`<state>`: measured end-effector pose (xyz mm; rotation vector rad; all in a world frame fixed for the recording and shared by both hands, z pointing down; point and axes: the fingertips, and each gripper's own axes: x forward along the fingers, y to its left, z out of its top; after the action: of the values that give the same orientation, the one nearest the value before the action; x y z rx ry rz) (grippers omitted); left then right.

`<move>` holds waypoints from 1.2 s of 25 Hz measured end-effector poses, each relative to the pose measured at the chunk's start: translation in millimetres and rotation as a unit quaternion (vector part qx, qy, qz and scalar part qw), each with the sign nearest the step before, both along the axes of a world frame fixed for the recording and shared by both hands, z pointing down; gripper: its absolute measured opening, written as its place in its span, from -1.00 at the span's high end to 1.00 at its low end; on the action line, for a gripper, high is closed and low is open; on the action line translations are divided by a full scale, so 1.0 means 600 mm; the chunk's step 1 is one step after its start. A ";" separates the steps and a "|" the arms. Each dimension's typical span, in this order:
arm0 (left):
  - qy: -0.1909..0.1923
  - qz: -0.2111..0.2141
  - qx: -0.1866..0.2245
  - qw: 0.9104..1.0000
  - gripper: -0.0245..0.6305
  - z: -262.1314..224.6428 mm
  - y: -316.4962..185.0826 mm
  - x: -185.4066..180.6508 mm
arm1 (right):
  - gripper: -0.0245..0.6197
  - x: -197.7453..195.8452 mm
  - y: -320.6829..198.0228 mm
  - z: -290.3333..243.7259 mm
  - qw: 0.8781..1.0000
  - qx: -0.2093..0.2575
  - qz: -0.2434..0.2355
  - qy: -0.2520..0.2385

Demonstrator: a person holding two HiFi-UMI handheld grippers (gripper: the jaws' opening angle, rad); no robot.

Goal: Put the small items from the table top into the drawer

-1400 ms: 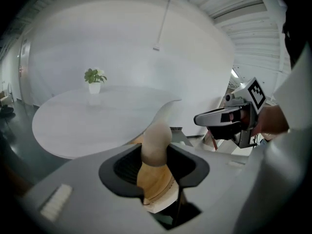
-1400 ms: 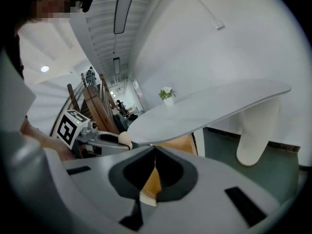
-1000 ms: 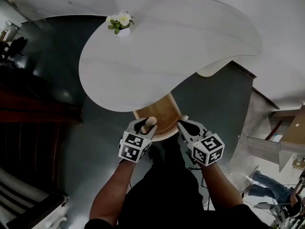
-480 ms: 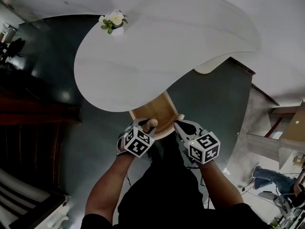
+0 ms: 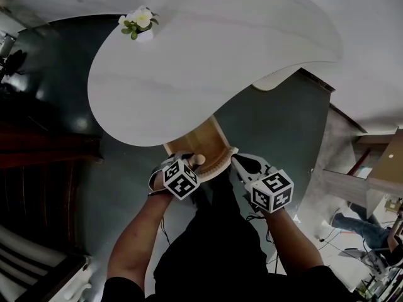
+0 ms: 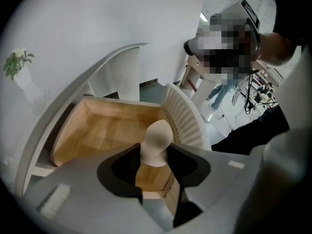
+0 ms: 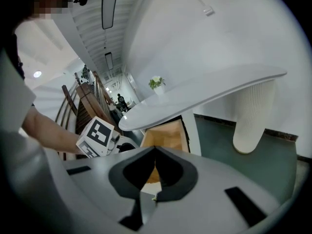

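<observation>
Pulled out from under the white table top [image 5: 208, 61]: a wooden drawer [image 5: 196, 145], just below the middle of the head view, its ribbed white front [image 6: 184, 118] towards the person. Standing up from that front, a pale rounded knob [image 6: 157, 141].

Left gripper [image 5: 184, 163] at lower centre of the head view, just left of the drawer front. In the left gripper view, jaws opening, one on each side of the knob, dark gaps between pads and knob, so no grip on it.

Right gripper [image 5: 244, 163] just right of the drawer front, near the left gripper but apart from it. In the right gripper view, jaws closed tip to tip with nothing between them [image 7: 155, 152], aimed at the open drawer [image 7: 165, 136] in mid-frame.

Small potted flower [image 5: 137, 22] upright on the table top, upper left of the head view, close to the far edge and well apart from drawer and grippers. Ribbed white table leg [image 7: 251, 116] at right of the right gripper view, on a dark floor [image 5: 126, 175].
</observation>
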<state>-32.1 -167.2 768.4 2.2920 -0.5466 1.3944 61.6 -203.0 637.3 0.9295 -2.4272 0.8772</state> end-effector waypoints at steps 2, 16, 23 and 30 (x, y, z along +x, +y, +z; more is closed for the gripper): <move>-0.008 0.017 -0.003 1.000 0.38 0.007 0.003 0.002 | 0.89 0.004 0.000 0.003 1.000 -0.003 0.001 0.002; -0.005 0.080 -0.049 0.996 0.32 0.023 0.039 0.004 | 0.89 0.001 0.004 0.008 1.000 -0.007 0.005 -0.002; 0.012 0.042 -0.044 0.998 0.32 0.009 0.011 -0.009 | 0.89 0.001 0.009 0.008 1.000 -0.010 0.009 -0.003; 0.054 -0.063 -0.009 0.997 0.32 -0.042 -0.018 -0.051 | 0.89 0.003 0.008 -0.016 1.000 0.000 0.014 -0.004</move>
<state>-62.6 -178.1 743.2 2.2609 -0.6295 1.2038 63.4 -198.0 627.5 0.9651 -2.4263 0.8924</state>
